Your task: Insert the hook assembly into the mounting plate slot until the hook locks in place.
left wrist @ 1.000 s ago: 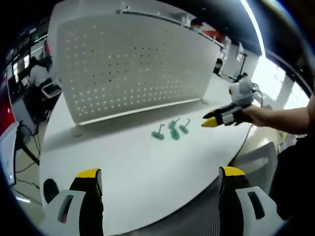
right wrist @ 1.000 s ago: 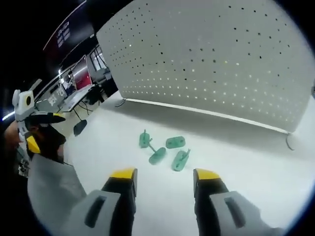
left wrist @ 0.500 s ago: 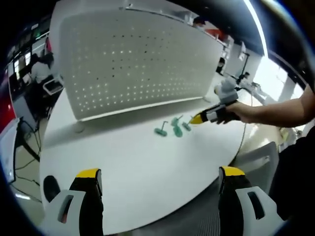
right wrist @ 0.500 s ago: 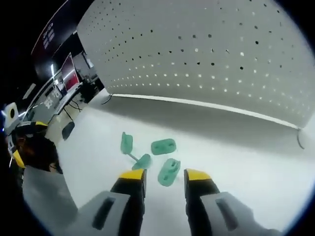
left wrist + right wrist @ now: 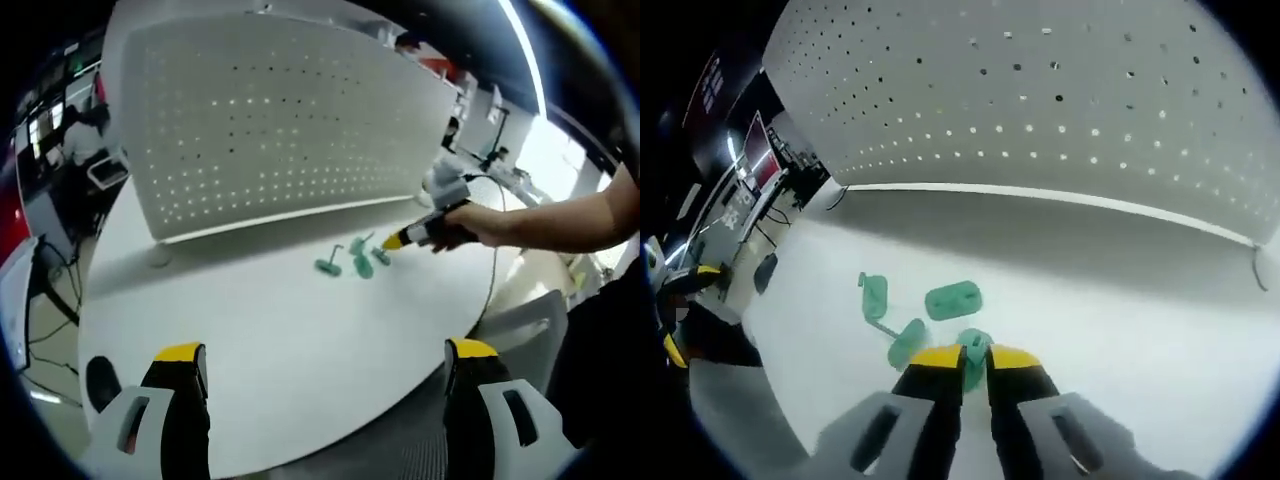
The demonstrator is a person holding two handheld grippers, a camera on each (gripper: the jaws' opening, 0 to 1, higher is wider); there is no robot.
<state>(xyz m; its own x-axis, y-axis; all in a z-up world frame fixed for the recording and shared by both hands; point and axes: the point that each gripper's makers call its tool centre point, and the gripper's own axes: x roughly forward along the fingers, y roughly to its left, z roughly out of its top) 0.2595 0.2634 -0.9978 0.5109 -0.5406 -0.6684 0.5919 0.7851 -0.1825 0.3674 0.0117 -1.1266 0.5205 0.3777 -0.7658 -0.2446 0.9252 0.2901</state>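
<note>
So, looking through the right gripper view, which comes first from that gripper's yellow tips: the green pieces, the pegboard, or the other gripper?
1. The green piece between the right gripper tips, nearest.
2. The flat green plate, just beyond the tips.
3. The green hook piece, further to the view's left.
4. The white pegboard behind and the left gripper at the view's left edge: both farther, too close to call.

hooks (image 5: 952,300): green
table (image 5: 270,330): white
board (image 5: 270,110): white with rows of little dots
gripper tips (image 5: 962,358): yellow
</note>
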